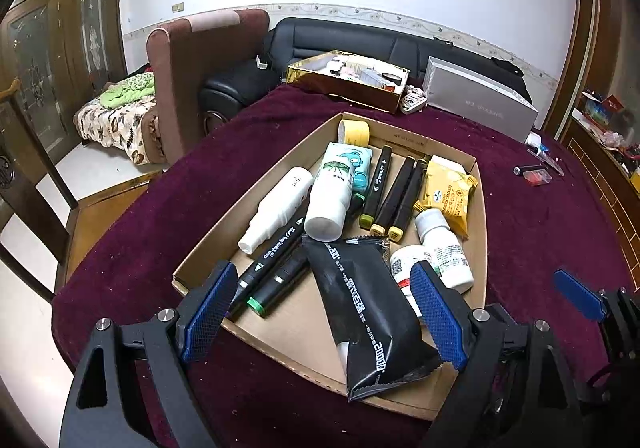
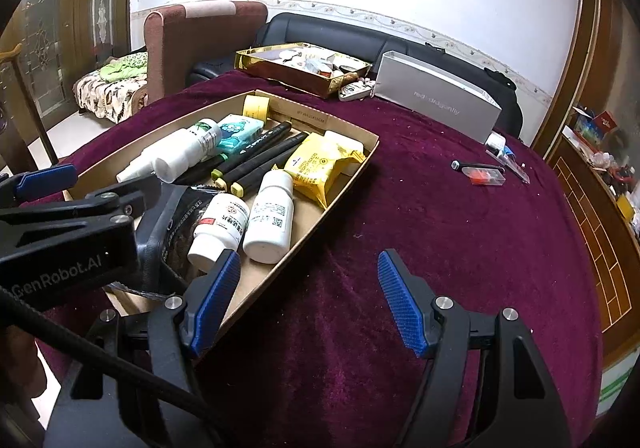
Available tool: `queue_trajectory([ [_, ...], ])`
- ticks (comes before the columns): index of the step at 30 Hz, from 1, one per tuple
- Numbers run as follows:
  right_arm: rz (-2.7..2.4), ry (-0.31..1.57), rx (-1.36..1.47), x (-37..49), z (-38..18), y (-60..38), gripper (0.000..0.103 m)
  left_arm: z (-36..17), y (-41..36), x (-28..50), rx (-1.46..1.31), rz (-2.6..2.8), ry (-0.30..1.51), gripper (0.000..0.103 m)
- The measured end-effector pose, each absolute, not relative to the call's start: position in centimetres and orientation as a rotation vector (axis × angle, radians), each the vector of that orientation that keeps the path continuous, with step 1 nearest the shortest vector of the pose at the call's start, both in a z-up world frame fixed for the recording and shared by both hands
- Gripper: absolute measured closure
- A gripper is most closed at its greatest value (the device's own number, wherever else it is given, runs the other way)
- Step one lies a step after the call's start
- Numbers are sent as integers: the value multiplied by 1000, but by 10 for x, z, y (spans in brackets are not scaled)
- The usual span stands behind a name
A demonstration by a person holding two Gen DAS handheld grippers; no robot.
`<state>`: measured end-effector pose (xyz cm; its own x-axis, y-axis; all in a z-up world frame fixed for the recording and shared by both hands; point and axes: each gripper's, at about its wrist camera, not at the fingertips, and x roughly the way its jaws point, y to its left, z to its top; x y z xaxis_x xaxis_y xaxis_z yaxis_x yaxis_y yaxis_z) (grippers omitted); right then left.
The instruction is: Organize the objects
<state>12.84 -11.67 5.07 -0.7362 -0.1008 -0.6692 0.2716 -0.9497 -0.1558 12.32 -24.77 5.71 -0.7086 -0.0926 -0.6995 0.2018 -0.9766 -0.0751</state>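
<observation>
A shallow cardboard tray (image 1: 280,332) (image 2: 340,128) lies on the dark red tablecloth. It holds a black snack pouch (image 1: 368,312), white bottles (image 1: 330,196) (image 2: 270,216), black markers (image 1: 394,194) (image 2: 256,164), a yellow packet (image 1: 448,192) (image 2: 320,164), a teal tissue pack (image 1: 358,164) and a yellow tape roll (image 1: 354,132). My left gripper (image 1: 326,312) is open, its blue pads on either side of the black pouch at the tray's near corner, not touching it. My right gripper (image 2: 310,300) is open and empty over the cloth, just right of the tray's edge.
A gold box (image 1: 348,80) (image 2: 304,64) of small items and a grey box (image 1: 480,100) (image 2: 436,100) stand at the table's far side. A small clear case with red parts (image 2: 480,174) (image 1: 534,174) lies on the cloth to the right. A sofa and armchair stand behind.
</observation>
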Motion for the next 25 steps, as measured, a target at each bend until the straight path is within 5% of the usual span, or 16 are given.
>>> queue_trajectory([
  [25, -2715, 335, 1039, 127, 49, -113, 31, 57, -251, 122, 1095, -2705, 214, 19],
])
